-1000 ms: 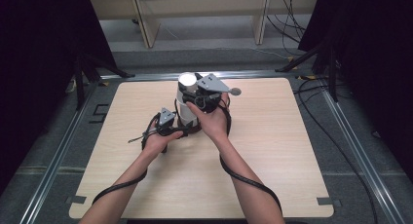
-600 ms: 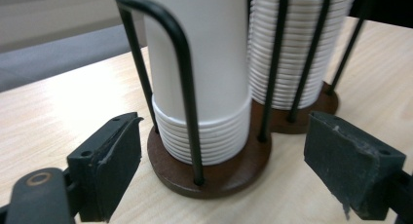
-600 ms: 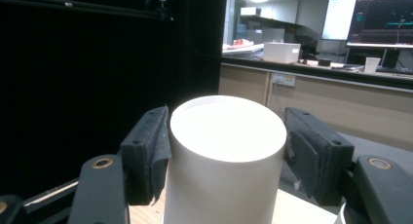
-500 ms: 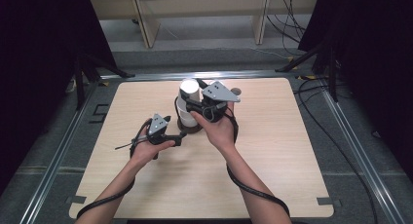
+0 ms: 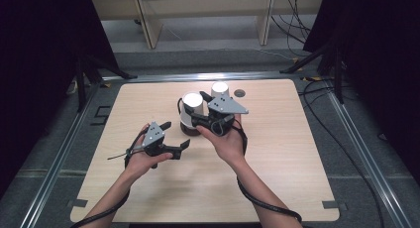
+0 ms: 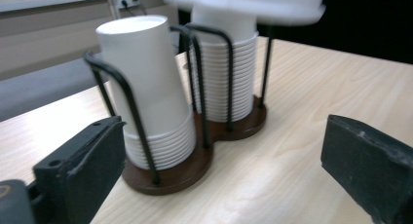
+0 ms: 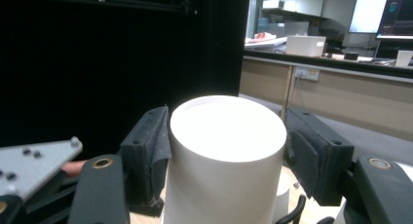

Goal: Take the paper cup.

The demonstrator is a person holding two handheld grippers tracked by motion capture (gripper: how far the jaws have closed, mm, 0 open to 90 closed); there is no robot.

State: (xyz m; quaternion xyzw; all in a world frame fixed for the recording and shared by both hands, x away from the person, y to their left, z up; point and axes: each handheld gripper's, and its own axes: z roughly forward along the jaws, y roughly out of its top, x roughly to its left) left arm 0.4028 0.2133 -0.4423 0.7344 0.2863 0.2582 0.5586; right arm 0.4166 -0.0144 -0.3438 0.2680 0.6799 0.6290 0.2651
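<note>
Two tools: right tool (image 7: 226, 151) grips the paper cup (image 7: 225, 156), left tool (image 6: 224, 160) just opened, empty

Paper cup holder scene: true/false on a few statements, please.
1. The right claw is shut on a white paper cup. True.
2. The left claw grips a cup. False: it is open, with nothing between its jaws.
3. The dark wooden holder with black wire loops has two stacks of white paper cups. True.
4. The holder lies tipped over on the light wooden table. False: it stands upright.
</note>
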